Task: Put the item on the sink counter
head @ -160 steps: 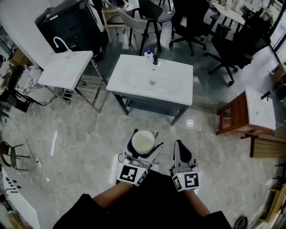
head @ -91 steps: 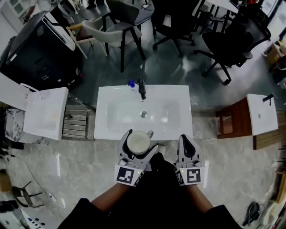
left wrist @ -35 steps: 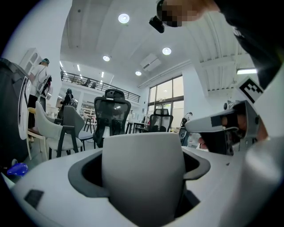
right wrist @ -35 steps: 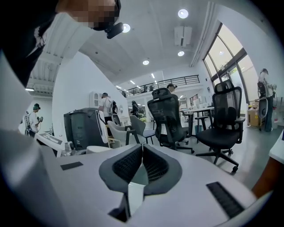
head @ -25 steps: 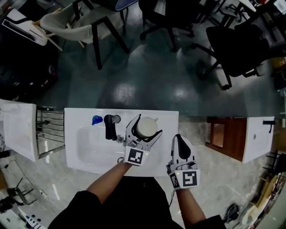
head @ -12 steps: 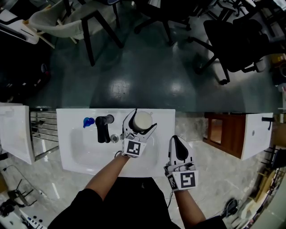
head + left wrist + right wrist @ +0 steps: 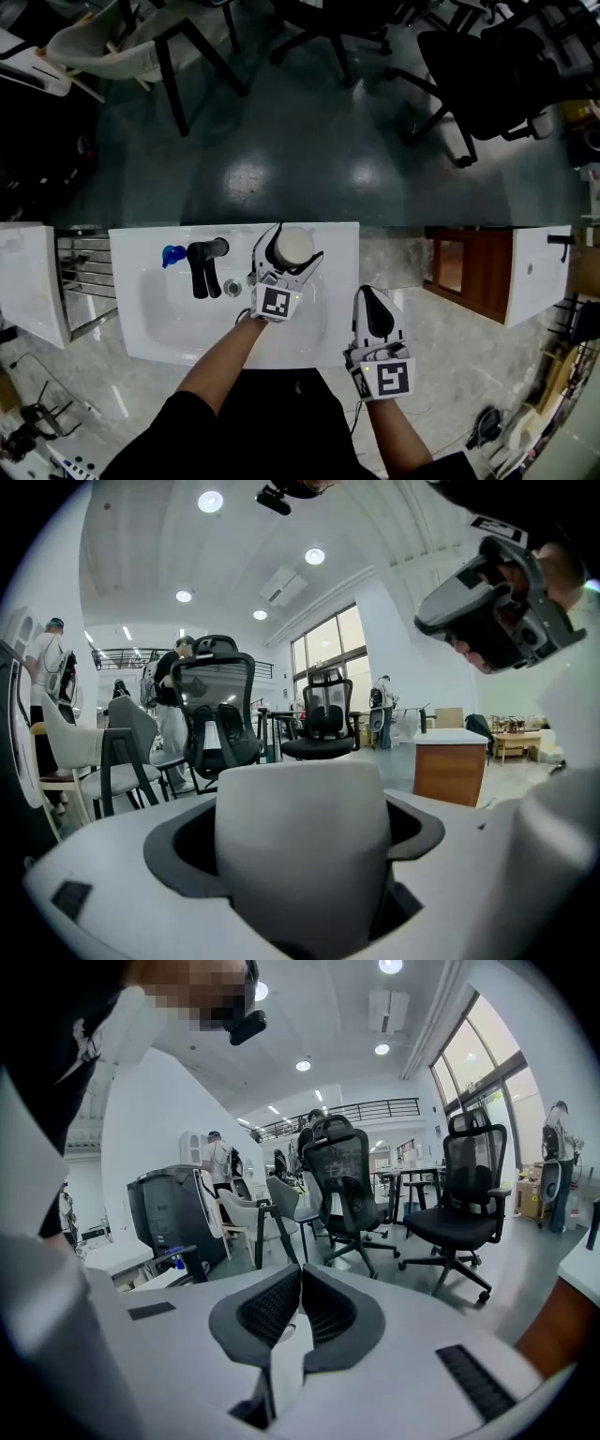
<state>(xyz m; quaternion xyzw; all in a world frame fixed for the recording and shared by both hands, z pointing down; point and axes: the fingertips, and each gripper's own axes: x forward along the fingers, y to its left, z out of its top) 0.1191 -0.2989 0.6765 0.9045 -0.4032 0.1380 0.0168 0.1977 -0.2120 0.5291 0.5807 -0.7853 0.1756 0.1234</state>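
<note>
A white mug (image 7: 292,245) is clamped in my left gripper (image 7: 286,253), held over the back right part of the white sink counter (image 7: 145,281), close to its rear edge. In the left gripper view the mug (image 7: 302,841) fills the space between the jaws, upright. I cannot tell whether the mug's base touches the counter. My right gripper (image 7: 378,312) is shut with nothing in it, just off the counter's front right corner; its pads (image 7: 323,1309) meet in the right gripper view.
A black faucet (image 7: 200,265) and a blue-capped bottle (image 7: 172,254) stand on the counter's back left, by the drain (image 7: 232,288). A second white basin (image 7: 23,281) lies at the left, a wooden stand (image 7: 459,272) with another basin at the right. Office chairs (image 7: 483,84) stand beyond.
I walked up to the sink with the mug in my left gripper. In the last second that gripper carried the mug further back over the counter. The right gripper stayed shut.
</note>
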